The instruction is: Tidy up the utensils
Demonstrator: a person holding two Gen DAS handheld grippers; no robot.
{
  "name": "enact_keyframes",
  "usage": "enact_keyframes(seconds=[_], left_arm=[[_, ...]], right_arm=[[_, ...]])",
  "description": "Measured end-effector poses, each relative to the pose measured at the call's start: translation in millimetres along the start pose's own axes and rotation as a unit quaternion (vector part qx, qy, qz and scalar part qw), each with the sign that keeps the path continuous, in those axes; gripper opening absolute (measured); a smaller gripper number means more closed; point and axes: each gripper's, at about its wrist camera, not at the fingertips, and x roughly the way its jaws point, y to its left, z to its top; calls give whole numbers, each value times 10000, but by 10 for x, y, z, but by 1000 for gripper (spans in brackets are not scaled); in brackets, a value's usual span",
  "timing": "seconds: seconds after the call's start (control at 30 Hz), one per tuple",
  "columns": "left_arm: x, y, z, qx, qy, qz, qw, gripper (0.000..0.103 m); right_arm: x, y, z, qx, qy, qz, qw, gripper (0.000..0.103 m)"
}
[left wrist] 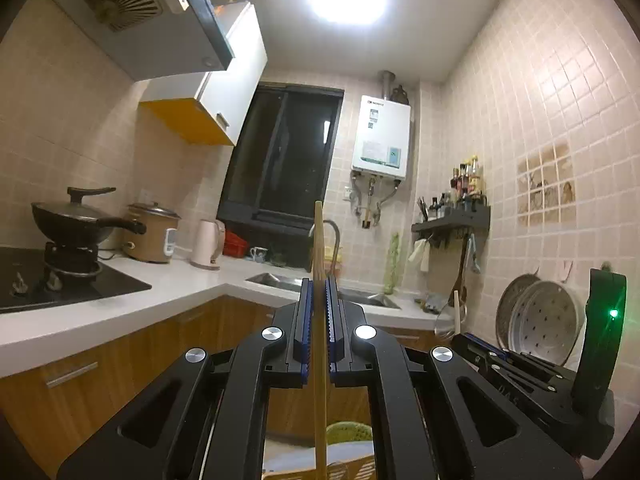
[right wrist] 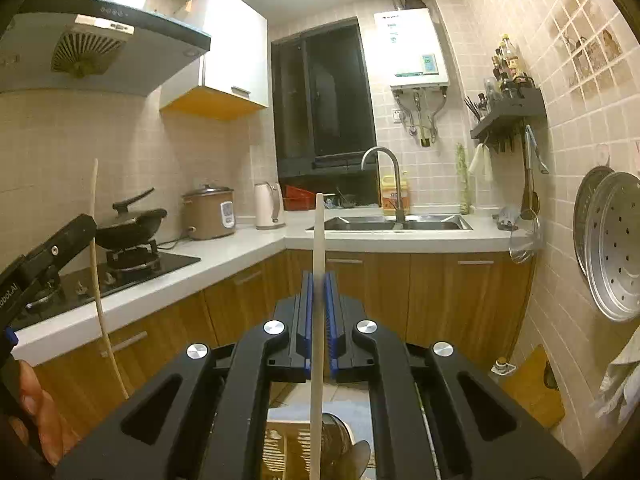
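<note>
Two hand-held grippers, left [left wrist: 319, 280] and right [right wrist: 319, 276], each clamp one upright chopstick [left wrist: 319, 240].

Open air straight ahead at mid-frame, above the white table [right wrist: 248, 252]. Blocked at left by wok [right wrist: 132, 226] and range hood [right wrist: 100, 40]; at right by tiled wall, wall shelf [right wrist: 508, 116] and hanging steamer trays [right wrist: 612, 240].

Glossy tiled wall [right wrist: 500, 8], shiny steel sink [right wrist: 400, 222], wood-grain cabinets [right wrist: 460, 300], smooth wooden chopstick [right wrist: 318, 280]
</note>
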Motion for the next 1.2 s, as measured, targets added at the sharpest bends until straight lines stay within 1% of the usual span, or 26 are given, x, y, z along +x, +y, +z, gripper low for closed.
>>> enact_keyframes(seconds=[0.1, 0.17, 0.23, 0.3, 0.37, 0.4, 0.43, 0.47, 0.5, 0.53, 0.57, 0.6, 0.63, 0.67, 0.7, 0.73, 0.77, 0.8, 0.87, 0.9, 0.97, 1.0, 1.07, 1.17, 1.2], left_arm=[[38, -34, -119, 105, 9, 109, 9999, 4], [58, -49, -212, 137, 88, 131, 9998, 4], [48, -53, -303, 159, 137, 186, 9996, 4], [24, -42, -377, 172, 202, 201, 9994, 5], [-10, -21, -415, 180, 300, 197, 9992, 6], [-29, -7, -424, 190, 353, 200, 9990, 11], [-66, 10, -423, 189, 400, 188, 9988, 22], [-104, 28, -419, 179, 410, 179, 9988, 29], [-182, 53, -402, 167, 391, 177, 9989, 42], [-259, 74, -378, 163, 361, 183, 9990, 46], [-343, 95, -344, 177, 359, 207, 9990, 46], [-402, 108, -314, 195, 392, 206, 9988, 48], [-475, 119, -278, 225, 476, 200, 9984, 51], [-557, 129, -240, 258, 594, 190, 9977, 52], [-642, 140, -215, 258, 662, 183, 9973, 56], [-732, 153, -196, 229, 695, 162, 9972, 65], [-805, 163, -184, 202, 726, 139, 9971, 71], [-916, 169, -173, 170, 794, 127, 9966, 78], [-1117, 169, -197, 90, 952, 122, 9953, 80], [-1180, 164, -224, 57, 1033, 98, 9946, 81], [-1342, 132, -334, 29, 1247, 84, 9922, 83], [-1397, 120, -384, 38, 1286, 116, 9916, 85], [-1511, 77, -538, 84, 1362, 255, 9903, 87], [-1553, 16, -741, 163, 1438, 481, 9883, 87], [-1557, -4, -792, 201, 1433, 538, 9880, 87]], right_arm=[[1, -39, -119, 48, -95, -79, 9999, 5], [-34, -70, -192, 155, -169, -150, 9996, 5], [-48, -80, -253, 156, -85, -83, 9998, 5], [-90, -90, -279, 128, -117, -100, 9998, 5], [-142, -97, -300, 47, 11, -69, 10000, 5], [-169, -103, -285, 56, 62, -33, 10000, 5], [-229, -127, -285, 95, 131, 19, 9999, 6], [-279, -137, -279, 114, 161, 40, 9998, 9], [-346, -150, -280, 124, 184, 67, 9997, 13], [-439, -173, -274, 139, 206, 87, 9997, 24], [-526, -191, -270, 171, 211, 93, 9996, 35], [-592, -207, -267, 208, 209, 108, 9995, 42], [-724, -239, -266, 296, 209, 117, 9993, 54], [-799, -253, -261, 343, 231, 125, 9991, 58], [-892, -258, -263, 382, 297, 148, 9987, 58], [-1003, -249, -277, 406, 421, 159, 9982, 59], [-1073, -238, -292, 418, 497, 159, 9978, 60], [-1153, -218, -319, 427, 585, 154, 9973, 62], [-1337, -163, -412, 437, 779, 103, 9960, 76], [-1407, -138, -464, 419, 837, 58, 9956, 79], [-1546, -88, -593, 345, 853, -57, 9957, 83], [-1602, -57, -669, 278, 840, -144, 9960, 84], [-1697, 1, -883, 187, 813, -327, 9960, 92], [-1717, 0, -1126, 153, 754, -671, 9948, 92], [-1704, -15, -1166, 146, 754, -712, 9945, 92]])
